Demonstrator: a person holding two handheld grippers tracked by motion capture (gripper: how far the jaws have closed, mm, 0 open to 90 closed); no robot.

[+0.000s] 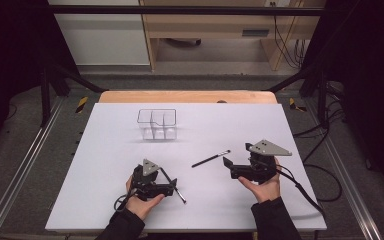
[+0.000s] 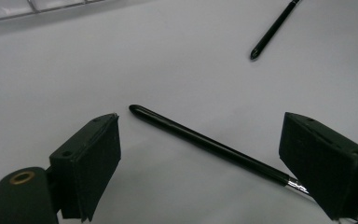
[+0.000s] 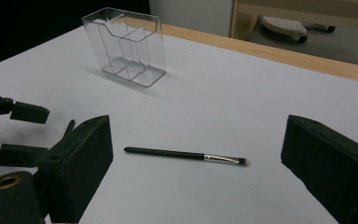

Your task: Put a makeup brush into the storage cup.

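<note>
Black jaws of my left tool (image 2: 205, 154) stand wide apart with nothing pinched, and between them lies the near brush (image 2: 209, 144), a thin black makeup brush resting flat on the bench (image 1: 105, 150); its rounded handle end points up and left in the left gripper view, and its silver ferrule sits just beside the right-hand jaw. I judge it very light, stiff along the handle, and glossy enough to roll or slip from the pads. I would take hold on the mid-handle, square across its length, clear of the ferrule and bristles, which look the most easily damaged part. With the brush lying flat, the pads must come right down to the surface, so a scrape is a risk. My right tool (image 3: 196, 168) is likewise spread wide and empty, facing the second brush (image 3: 184, 155), which lies apart from it with its pale bristle tip to the right in the right gripper view; the same handling applies. Beyond both stands the clear organiser (image 1: 157, 124), upright, with dividers, well apart from either brush; I judge it light, rigid plastic, liable to tip if knocked. Covering the bench is a smooth, pale, matte sheet with a wooden edge at the far side. Around it, dark frame rails, cables on a grey floor, and pale wooden furniture behind.
</note>
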